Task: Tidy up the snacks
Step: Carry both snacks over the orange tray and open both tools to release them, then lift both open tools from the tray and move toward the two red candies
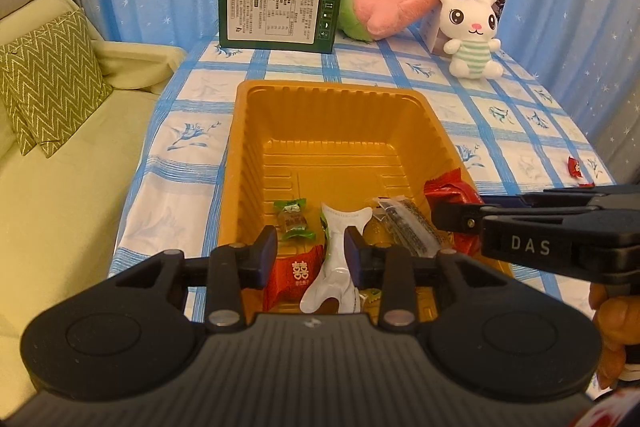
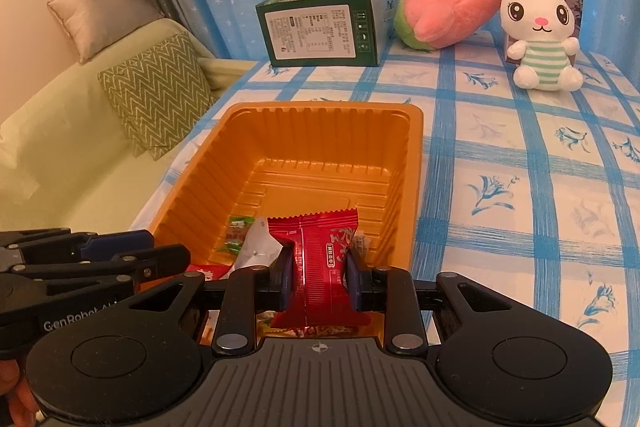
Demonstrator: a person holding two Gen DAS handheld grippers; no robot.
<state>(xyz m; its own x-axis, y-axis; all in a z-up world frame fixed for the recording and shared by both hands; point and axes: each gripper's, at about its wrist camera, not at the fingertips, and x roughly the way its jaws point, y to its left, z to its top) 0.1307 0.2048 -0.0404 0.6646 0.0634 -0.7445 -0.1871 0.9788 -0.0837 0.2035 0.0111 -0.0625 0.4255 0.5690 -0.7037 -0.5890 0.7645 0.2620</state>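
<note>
A gold plastic tray (image 1: 328, 87) (image 2: 320, 108) stands on the checked tablecloth and holds several snacks at its near end. My left gripper (image 1: 312, 251) (image 2: 160, 251) is over that end. A white packet (image 1: 336, 259) (image 2: 258, 247) lies between its blue pads, with a clear gap on the left side, so the jaws stand open. A green candy (image 1: 294, 221), a red packet with gold characters (image 1: 296, 273) and a clear speckled packet (image 1: 408, 227) lie around it. My right gripper (image 2: 320, 267) (image 1: 442, 218) is shut on a red snack packet (image 2: 324, 251) (image 1: 448, 187) above the tray's near right corner.
At the table's far end stand a green box (image 1: 276, 15), a pink plush (image 1: 384, 7) and a white bunny (image 1: 474, 35) against a carton. A small red candy (image 1: 576, 167) lies on the cloth at the right. A sofa with a zigzag cushion (image 1: 52, 83) borders the table's left edge.
</note>
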